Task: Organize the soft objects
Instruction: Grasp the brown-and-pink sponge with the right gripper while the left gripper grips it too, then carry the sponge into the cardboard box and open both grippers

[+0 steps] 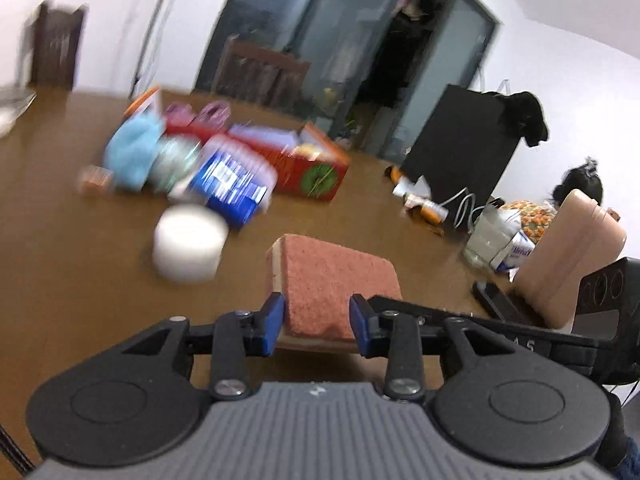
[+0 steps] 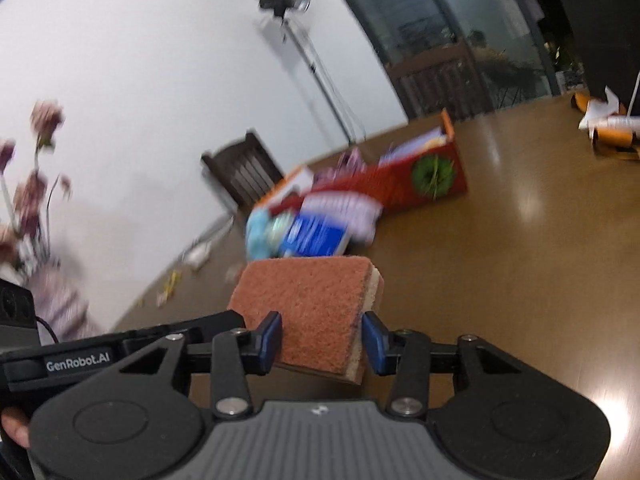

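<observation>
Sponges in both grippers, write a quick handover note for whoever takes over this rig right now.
Left gripper: shut on a red sponge, lifted over the table.
Right gripper: shut on a second sponge, also lifted.
Red box lies farther back, beside a blurred heap: blue cloth, blue packet, white roll.
Done: both sponges picked up.
Left: place them, probably in the box, then sort the heap.

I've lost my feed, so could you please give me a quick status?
Left gripper shut on sponge. Right gripper shut on second sponge. Red box ahead, path clear.
</observation>
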The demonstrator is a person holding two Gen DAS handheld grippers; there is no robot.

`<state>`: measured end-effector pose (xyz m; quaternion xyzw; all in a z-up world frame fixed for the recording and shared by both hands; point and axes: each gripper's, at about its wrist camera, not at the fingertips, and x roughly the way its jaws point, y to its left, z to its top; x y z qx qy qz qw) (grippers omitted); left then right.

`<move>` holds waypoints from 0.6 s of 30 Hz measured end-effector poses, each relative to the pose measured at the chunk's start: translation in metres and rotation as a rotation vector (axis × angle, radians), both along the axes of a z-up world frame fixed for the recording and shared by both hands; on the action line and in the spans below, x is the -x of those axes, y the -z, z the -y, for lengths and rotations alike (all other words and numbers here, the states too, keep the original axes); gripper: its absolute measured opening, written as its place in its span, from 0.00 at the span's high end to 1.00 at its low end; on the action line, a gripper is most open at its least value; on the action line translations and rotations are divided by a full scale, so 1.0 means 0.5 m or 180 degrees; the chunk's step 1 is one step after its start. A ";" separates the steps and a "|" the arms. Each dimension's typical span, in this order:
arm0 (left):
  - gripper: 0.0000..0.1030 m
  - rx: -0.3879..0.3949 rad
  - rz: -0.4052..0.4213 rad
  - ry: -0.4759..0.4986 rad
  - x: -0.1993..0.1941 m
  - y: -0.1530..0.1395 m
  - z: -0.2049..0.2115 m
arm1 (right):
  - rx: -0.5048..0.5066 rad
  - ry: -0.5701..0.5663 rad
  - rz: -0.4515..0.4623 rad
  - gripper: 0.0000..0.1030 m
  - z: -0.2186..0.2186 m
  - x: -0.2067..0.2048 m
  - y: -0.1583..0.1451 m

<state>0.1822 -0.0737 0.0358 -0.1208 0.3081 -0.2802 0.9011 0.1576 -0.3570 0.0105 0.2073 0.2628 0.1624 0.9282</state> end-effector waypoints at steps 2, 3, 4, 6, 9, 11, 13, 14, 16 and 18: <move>0.66 -0.0025 -0.0117 -0.0064 0.022 0.022 -0.018 | -0.0034 -0.0010 -0.0107 0.57 -0.018 0.020 0.013; 0.66 -0.0067 -0.0138 -0.0080 0.030 0.029 -0.024 | -0.0029 -0.0016 -0.0123 0.57 -0.028 0.027 0.016; 0.66 -0.0079 -0.0141 -0.0103 0.038 0.035 -0.033 | -0.0018 -0.0034 -0.0124 0.56 -0.036 0.036 0.022; 0.64 -0.0027 -0.0174 -0.0148 0.046 0.044 -0.051 | 0.0009 -0.0093 -0.0168 0.54 -0.055 0.046 0.029; 0.58 0.0030 -0.0161 -0.0177 0.048 0.043 -0.068 | 0.0016 -0.0104 -0.0175 0.54 -0.070 0.058 0.026; 0.55 0.0038 -0.0112 -0.0224 0.047 0.040 -0.075 | 0.0068 -0.0030 -0.0134 0.50 -0.073 0.069 0.022; 0.54 0.0082 -0.0123 -0.0255 0.037 0.039 -0.080 | 0.0062 0.0018 -0.0119 0.50 -0.066 0.070 0.017; 0.54 0.0113 -0.0141 -0.0264 0.029 0.040 -0.082 | 0.0048 0.0040 -0.0121 0.50 -0.061 0.070 0.017; 0.54 0.0142 -0.0189 -0.0254 0.014 0.047 -0.077 | 0.0035 0.0077 -0.0143 0.50 -0.057 0.063 0.021; 0.58 0.0180 -0.0279 -0.0180 -0.001 0.056 -0.074 | 0.0005 0.0060 -0.0184 0.52 -0.057 0.052 0.029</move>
